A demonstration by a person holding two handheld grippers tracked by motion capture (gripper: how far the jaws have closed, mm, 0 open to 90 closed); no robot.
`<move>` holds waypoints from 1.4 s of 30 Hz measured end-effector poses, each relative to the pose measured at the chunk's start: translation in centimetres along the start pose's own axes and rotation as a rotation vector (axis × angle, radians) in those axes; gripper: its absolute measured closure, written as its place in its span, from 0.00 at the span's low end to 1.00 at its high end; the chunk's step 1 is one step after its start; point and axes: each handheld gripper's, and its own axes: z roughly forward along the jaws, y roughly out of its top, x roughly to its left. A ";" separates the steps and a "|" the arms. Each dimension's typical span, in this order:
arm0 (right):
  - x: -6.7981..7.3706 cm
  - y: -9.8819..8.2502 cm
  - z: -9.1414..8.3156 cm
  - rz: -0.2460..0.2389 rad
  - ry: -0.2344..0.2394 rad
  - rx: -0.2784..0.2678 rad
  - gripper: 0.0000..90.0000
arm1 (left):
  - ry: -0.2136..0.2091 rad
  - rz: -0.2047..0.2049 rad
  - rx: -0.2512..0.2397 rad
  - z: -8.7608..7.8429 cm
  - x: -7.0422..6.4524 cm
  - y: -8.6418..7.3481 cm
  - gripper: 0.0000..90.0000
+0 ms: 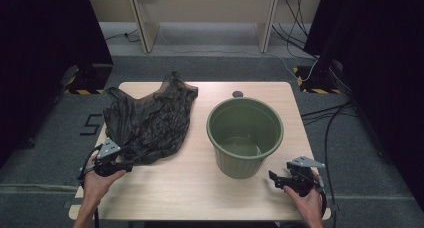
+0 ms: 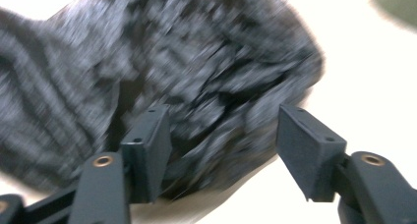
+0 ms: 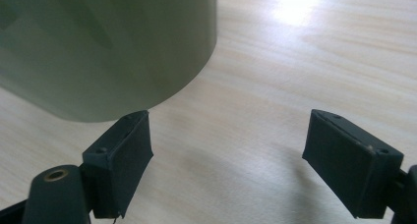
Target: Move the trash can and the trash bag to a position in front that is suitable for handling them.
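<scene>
A crumpled black plastic bag (image 1: pixel 150 118) lies on the left half of the wooden table (image 1: pixel 200 198). An empty green bin (image 1: pixel 241 164) stands upright right of centre. My left gripper (image 1: pixel 127 166) sits at the bag's near edge, jaws open. In the left gripper view the blurred bag (image 2: pixel 196 62) lies just ahead of the left gripper (image 2: pixel 223 135), and its near edge reaches between the spread jaws without being pinched. My right gripper (image 1: pixel 274 178) rests near the front right of the table, open and holding nothing. In the right gripper view the bin wall (image 3: pixel 98 47) stands close ahead of the right gripper (image 3: pixel 228 135), to its left.
A small dark disc (image 1: pixel 238 93) lies on the table behind the bin. Black curtains flank both sides, and cables (image 1: pixel 325 113) run across the floor at the right. Bare wood stretches along the front edge between my hands.
</scene>
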 end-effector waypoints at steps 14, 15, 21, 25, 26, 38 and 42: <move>-0.8 0.0 -0.6 0.007 -0.007 -0.014 0.20 | -0.023 0.088 0.126 6.3 -2.1 0.9 0.78; -0.8 0.0 -0.6 0.009 -0.009 -0.016 0.20 | -0.014 0.091 0.132 6.0 -1.9 0.7 0.81; -0.8 0.0 -0.7 0.012 -0.011 -0.017 0.20 | 0.012 0.064 0.135 3.9 -1.0 -0.4 0.73; -0.9 0.2 -0.8 0.017 -0.018 -0.024 0.20 | 0.003 0.008 0.053 3.4 -1.7 0.4 0.44; -1.0 0.4 -0.8 0.014 -0.019 -0.028 0.20 | -0.003 0.005 0.027 3.3 -2.1 0.8 0.36; -1.3 3.5 -0.4 0.039 -0.070 -0.095 0.23 | -0.137 -0.043 -0.029 8.0 -8.0 6.0 0.21; -0.9 4.7 0.2 0.039 -0.059 -0.104 0.23 | -0.143 -0.051 -0.036 9.5 -9.2 7.3 0.19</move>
